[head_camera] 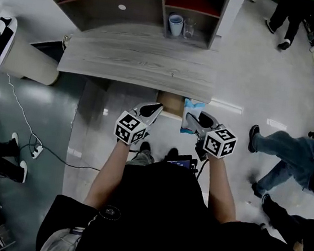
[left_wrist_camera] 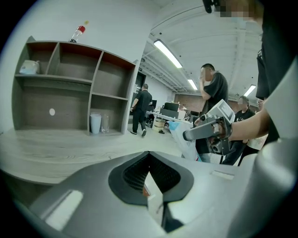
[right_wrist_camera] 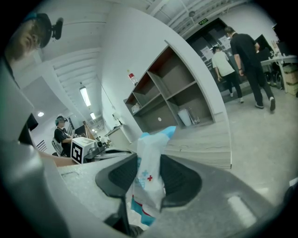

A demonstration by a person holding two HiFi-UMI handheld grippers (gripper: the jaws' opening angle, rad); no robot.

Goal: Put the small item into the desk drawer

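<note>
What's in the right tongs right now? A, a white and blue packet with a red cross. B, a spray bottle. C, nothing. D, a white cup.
A: the right tongs are clamped on a white and blue packet, its red cross showing between the pads.

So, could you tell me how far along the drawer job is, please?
Done: the drawer looks pulled out below the desk. In hand: the right gripper is shut on the blue-and-white packet, close by the drawer. Remaining: lower the packet in and let go.
</note>
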